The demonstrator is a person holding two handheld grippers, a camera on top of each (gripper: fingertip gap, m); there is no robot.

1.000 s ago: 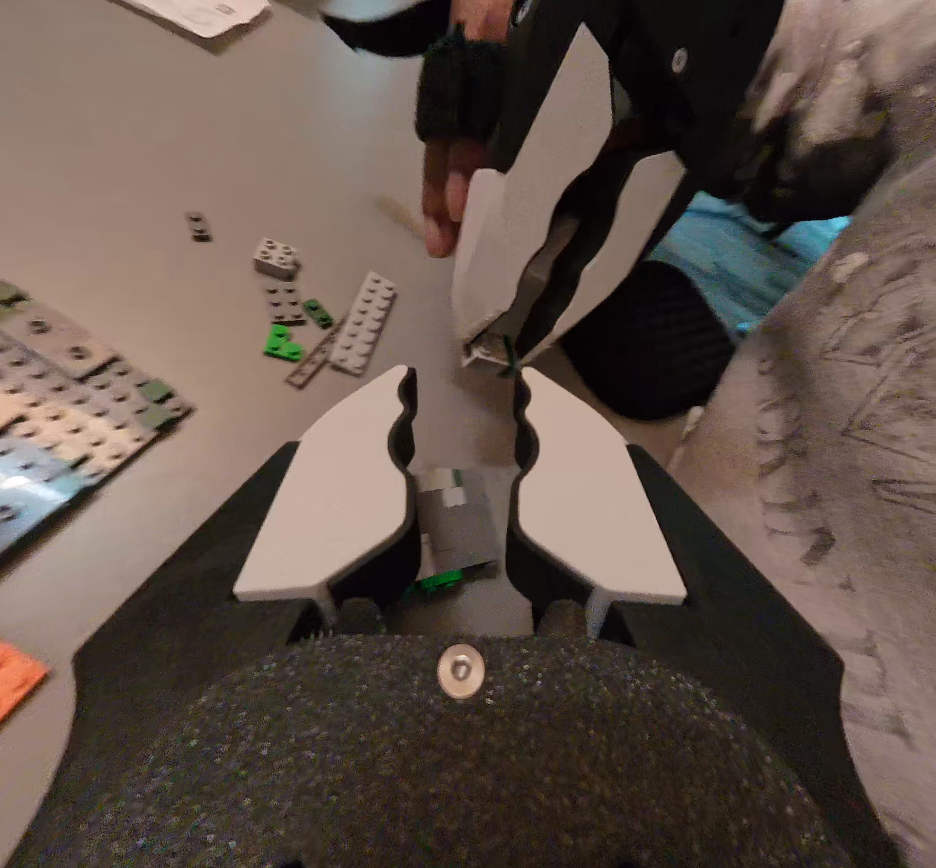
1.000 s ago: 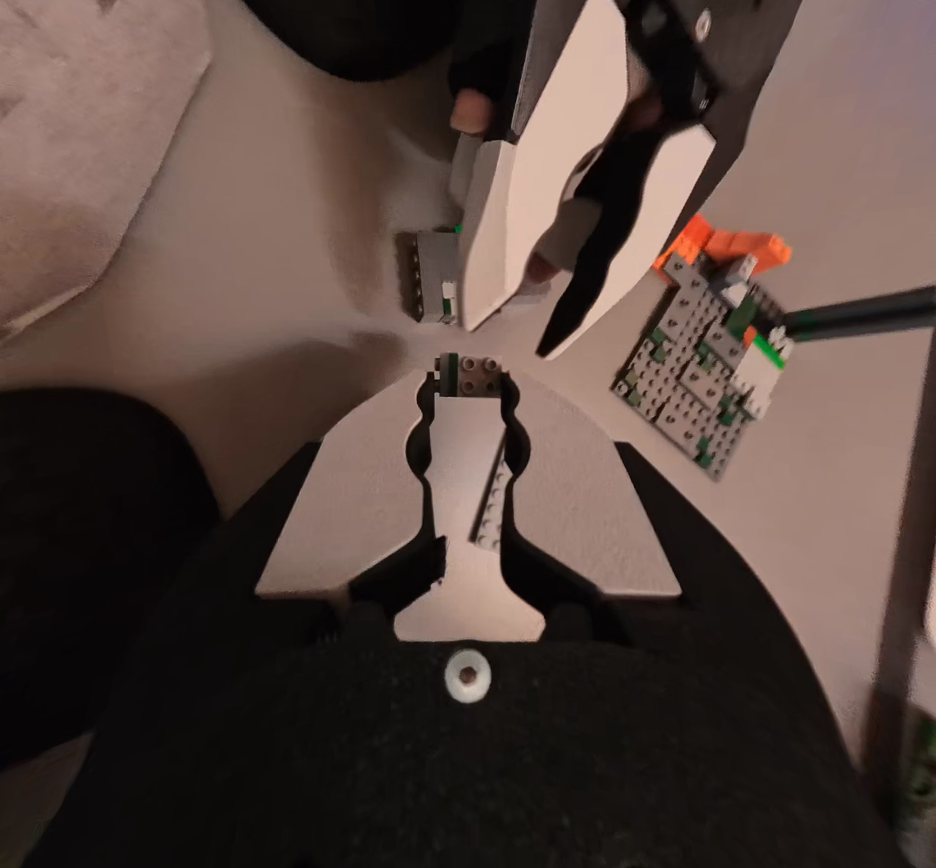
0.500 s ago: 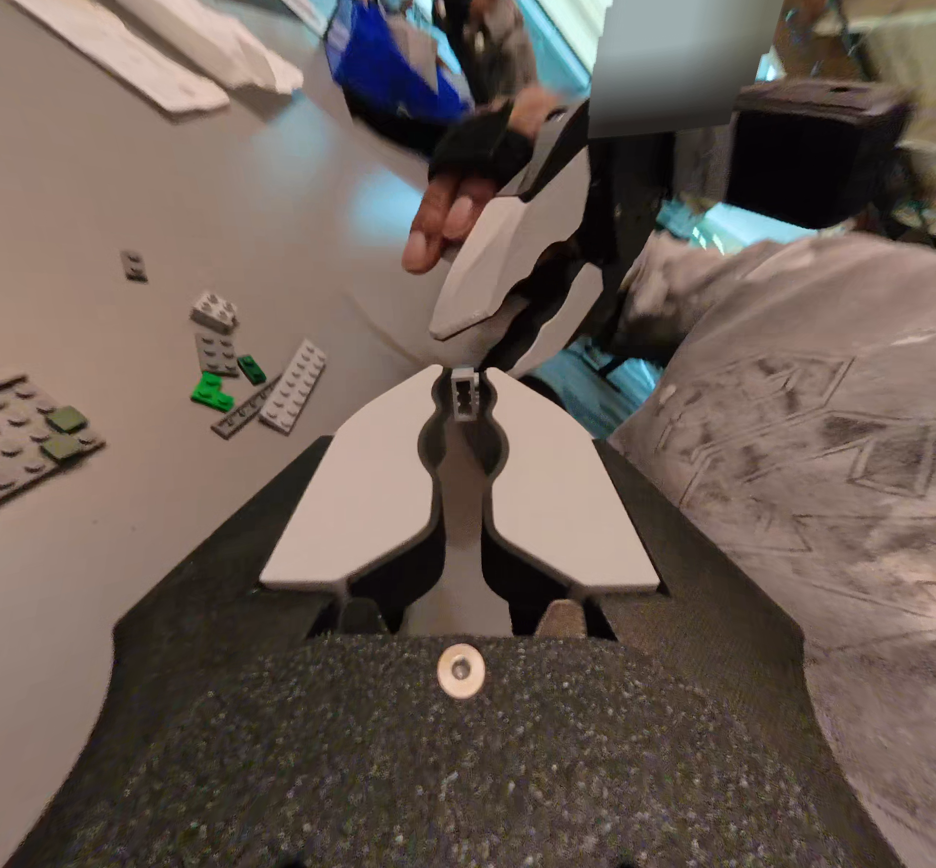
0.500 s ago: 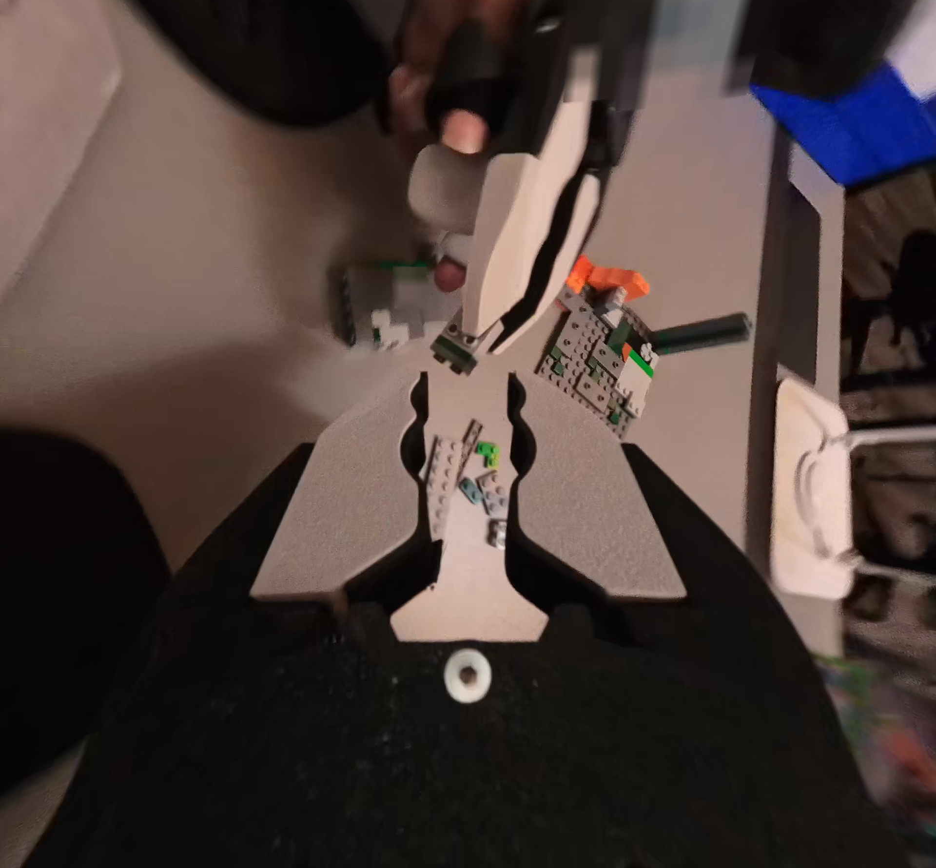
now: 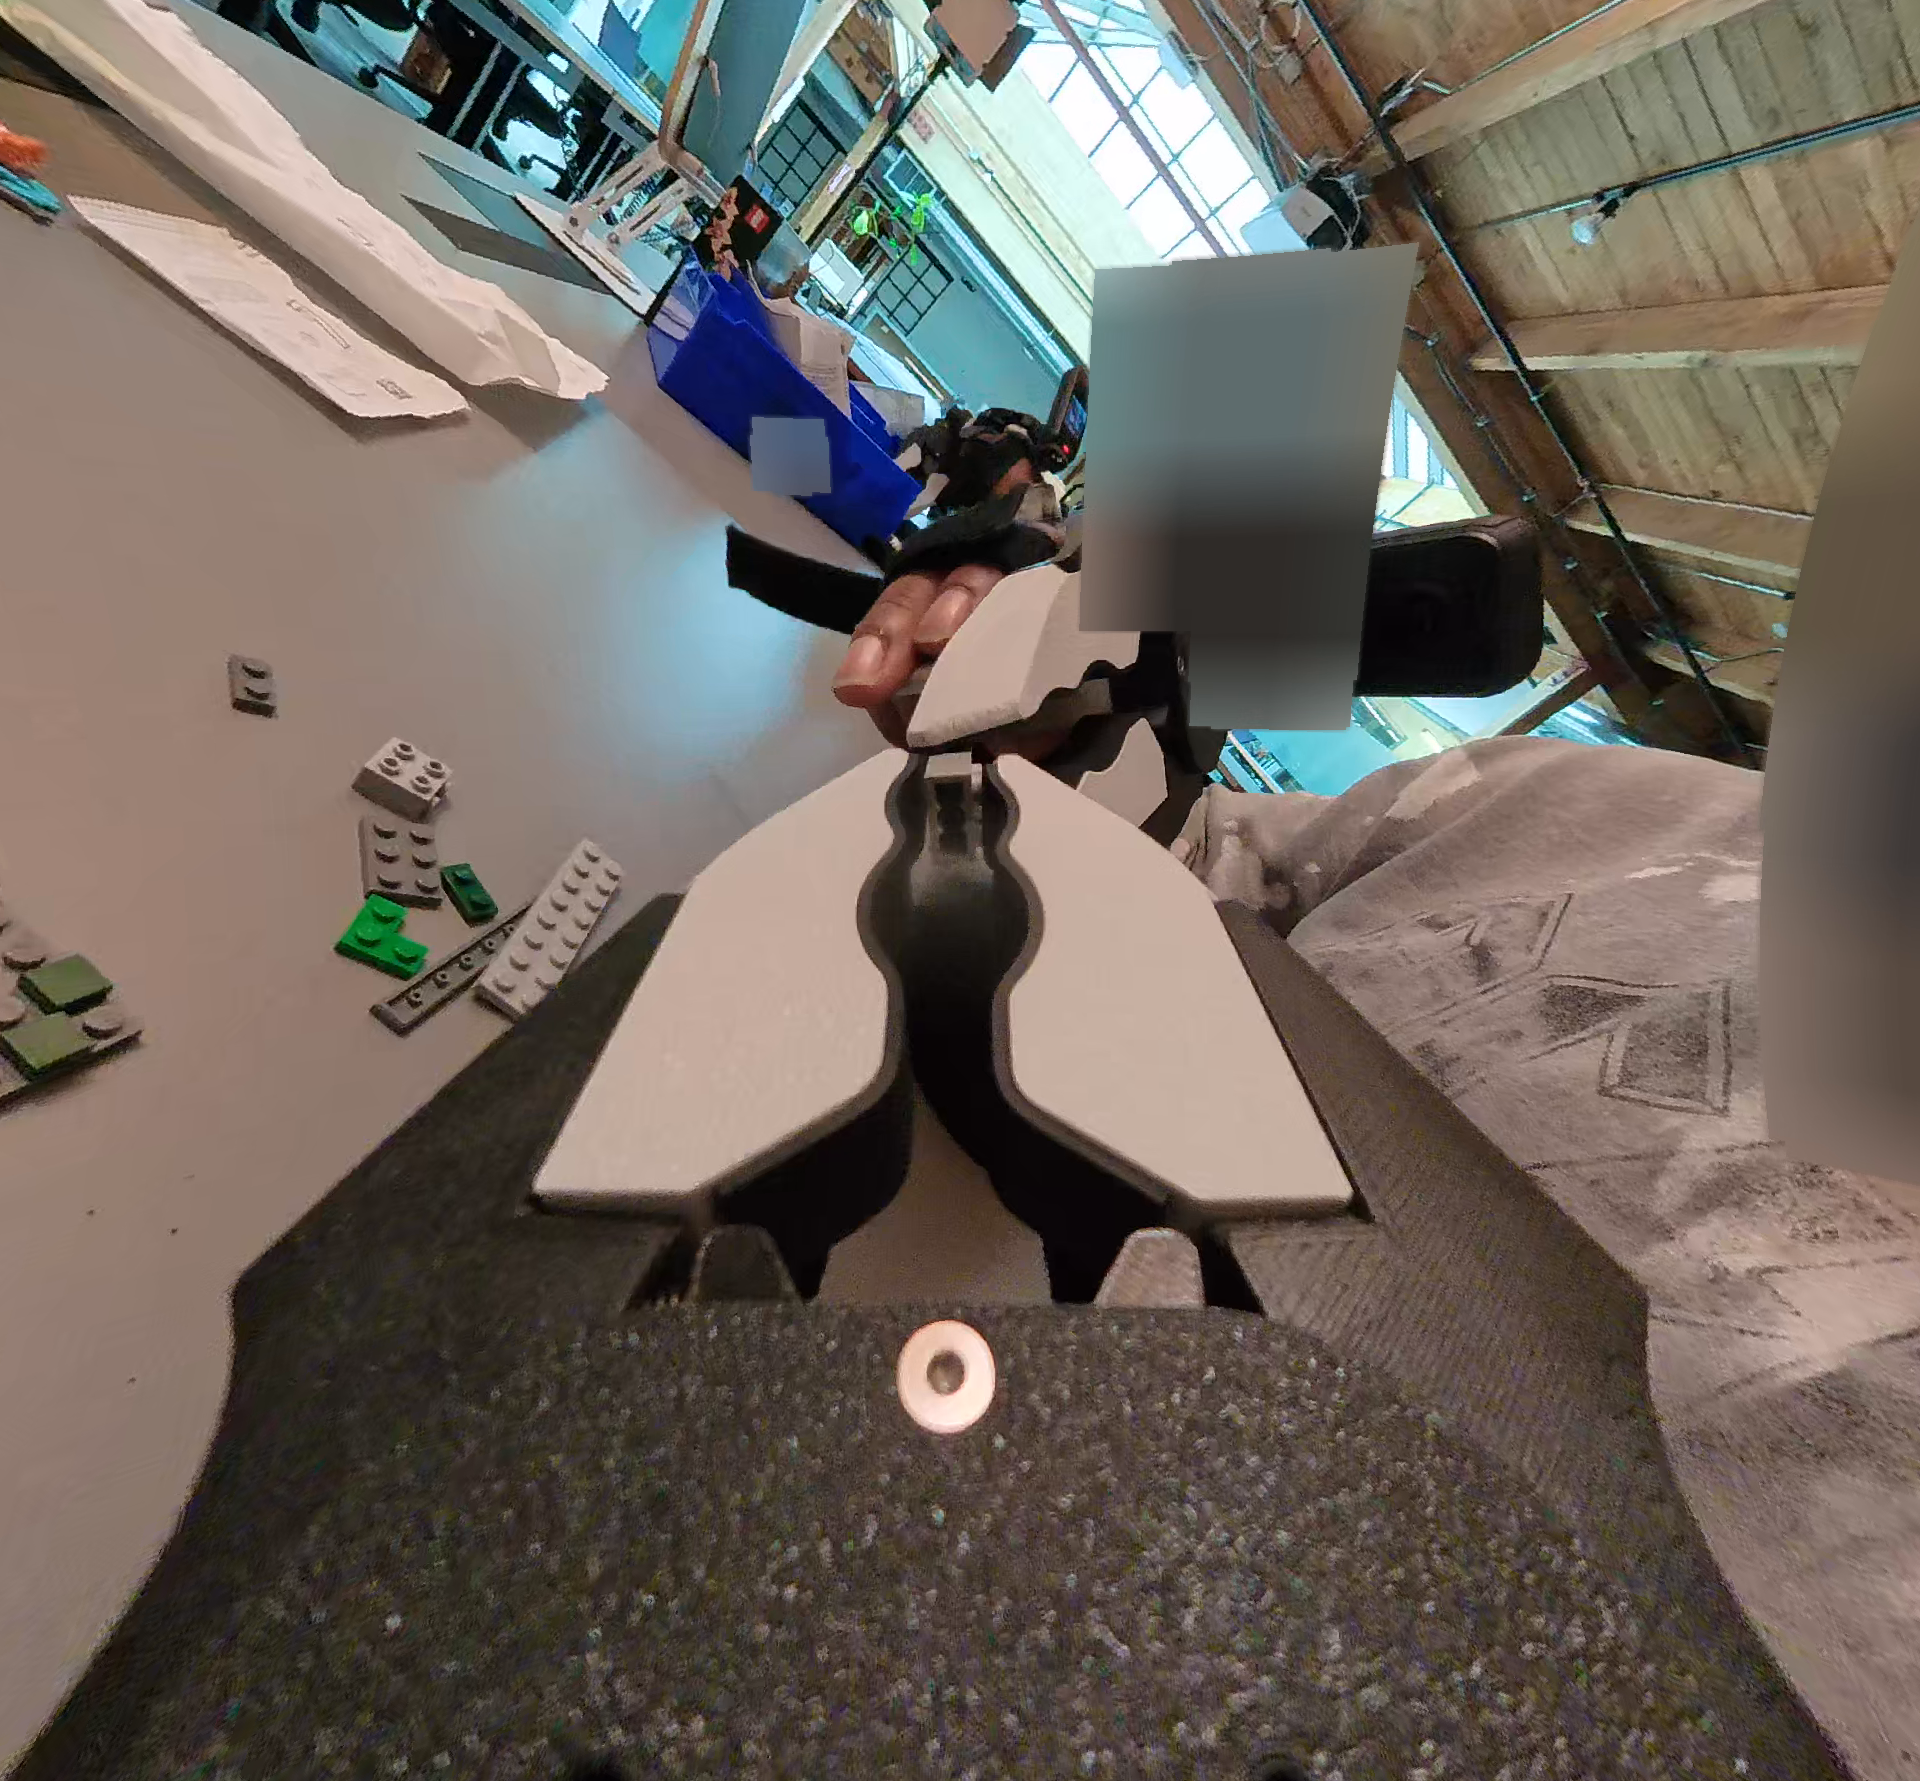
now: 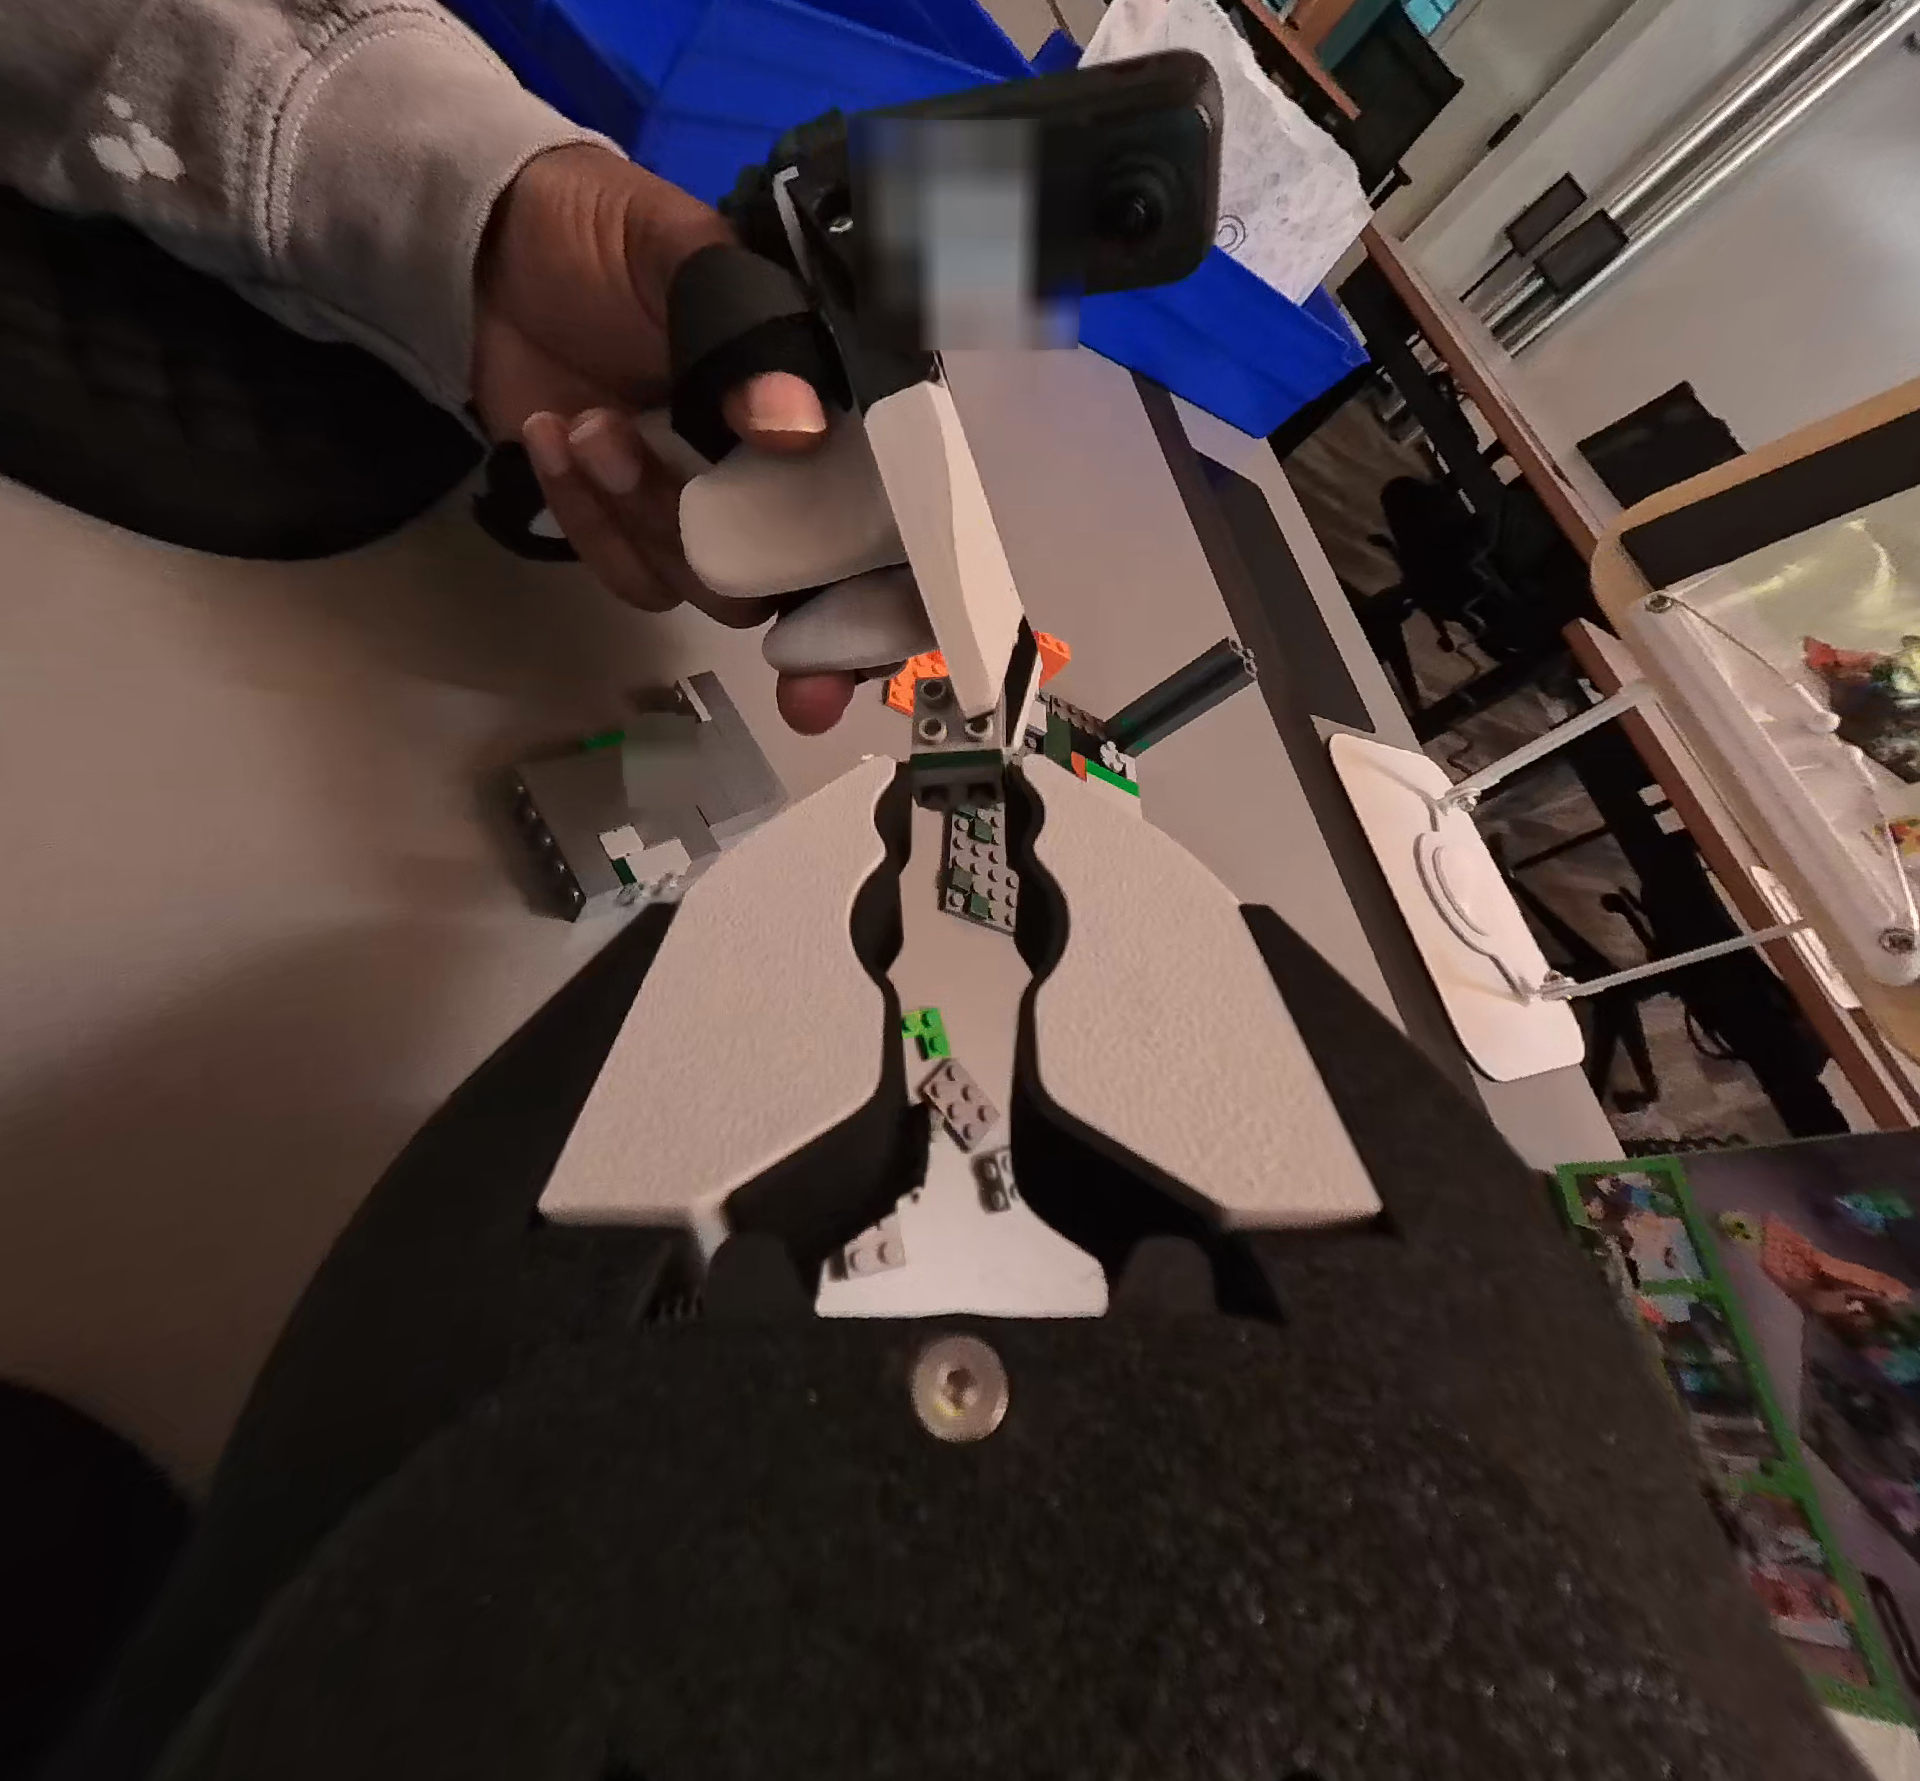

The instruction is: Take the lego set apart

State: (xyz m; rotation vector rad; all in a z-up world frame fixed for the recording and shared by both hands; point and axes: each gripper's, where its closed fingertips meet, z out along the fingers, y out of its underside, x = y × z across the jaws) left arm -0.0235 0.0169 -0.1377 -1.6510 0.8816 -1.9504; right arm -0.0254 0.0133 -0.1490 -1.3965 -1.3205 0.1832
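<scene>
Held above the desk [image 6: 260,796], my left tongs [image 6: 992,723] and right tongs [image 6: 956,775] both pinch one small brick stack [image 6: 951,744] — next, I judge, a twisting pull apart.

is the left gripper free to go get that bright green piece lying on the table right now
Probably not yet. The left gripper is shut on a small grey lego stack, which the right gripper also pinches. The bright green piece lies uncovered on the table, so the path looks free once it lets go.
</scene>
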